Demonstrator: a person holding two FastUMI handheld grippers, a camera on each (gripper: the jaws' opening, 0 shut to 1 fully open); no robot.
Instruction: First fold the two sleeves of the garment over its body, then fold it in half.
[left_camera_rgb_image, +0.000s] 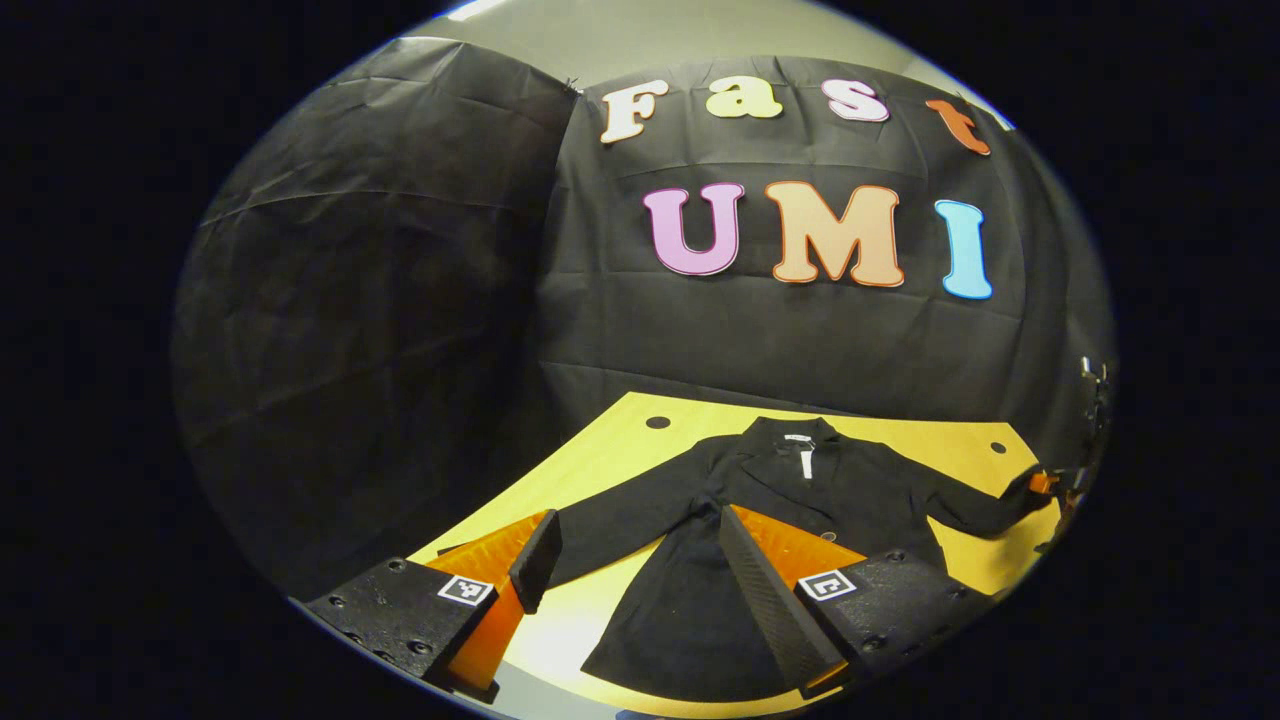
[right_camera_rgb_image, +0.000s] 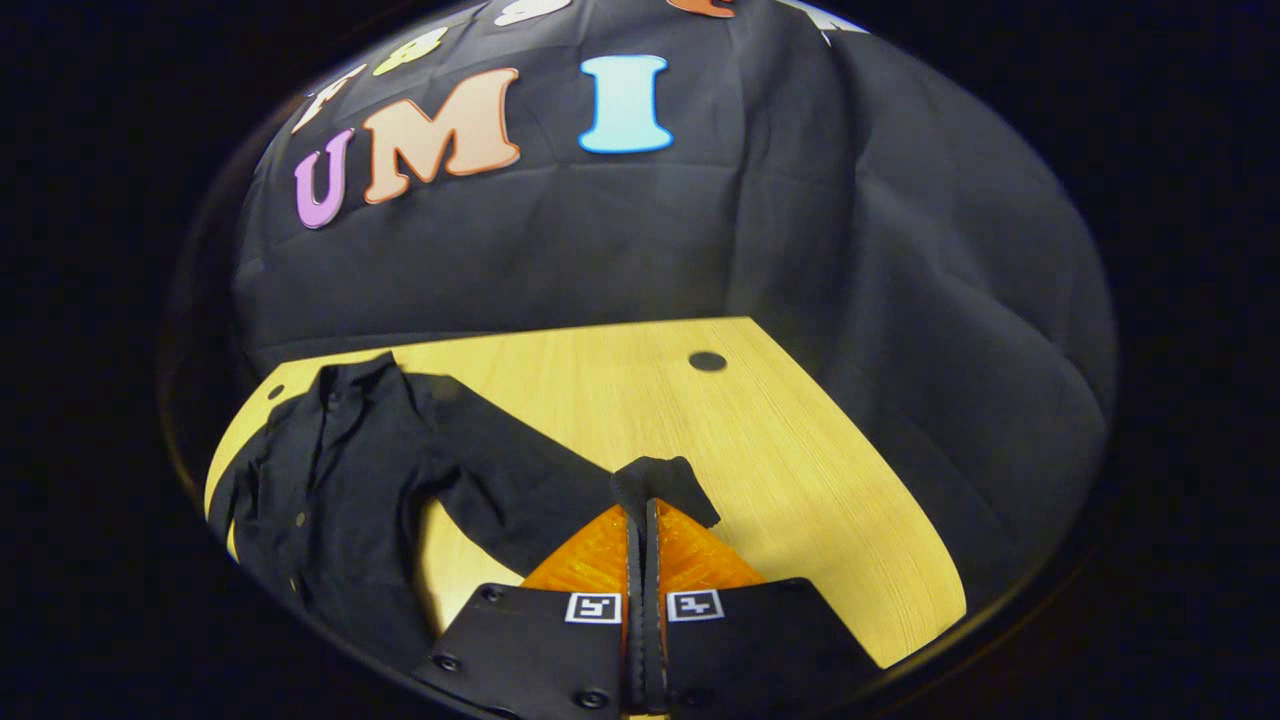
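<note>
A black long-sleeved coat (left_camera_rgb_image: 790, 480) lies flat on the yellow wooden table (left_camera_rgb_image: 620, 450), collar toward the wall. My left gripper (left_camera_rgb_image: 635, 545) hovers open above the coat's near left sleeve (left_camera_rgb_image: 620, 525), touching nothing. My right gripper (right_camera_rgb_image: 645, 510) is shut on the cuff (right_camera_rgb_image: 665, 485) of the other sleeve (right_camera_rgb_image: 520, 470), lifting it slightly off the table. In the left gripper view, that gripper (left_camera_rgb_image: 1045, 483) appears at the far right, pinching the sleeve end (left_camera_rgb_image: 1000, 505). The coat's body (right_camera_rgb_image: 330, 470) spreads to the left in the right gripper view.
Two small round holes (left_camera_rgb_image: 657, 422) (left_camera_rgb_image: 997, 448) mark the tabletop near the wall. Bare wood (right_camera_rgb_image: 760, 440) stretches to the right of the held sleeve. Black cloth walls (right_camera_rgb_image: 900, 250) close in the booth at the back and sides.
</note>
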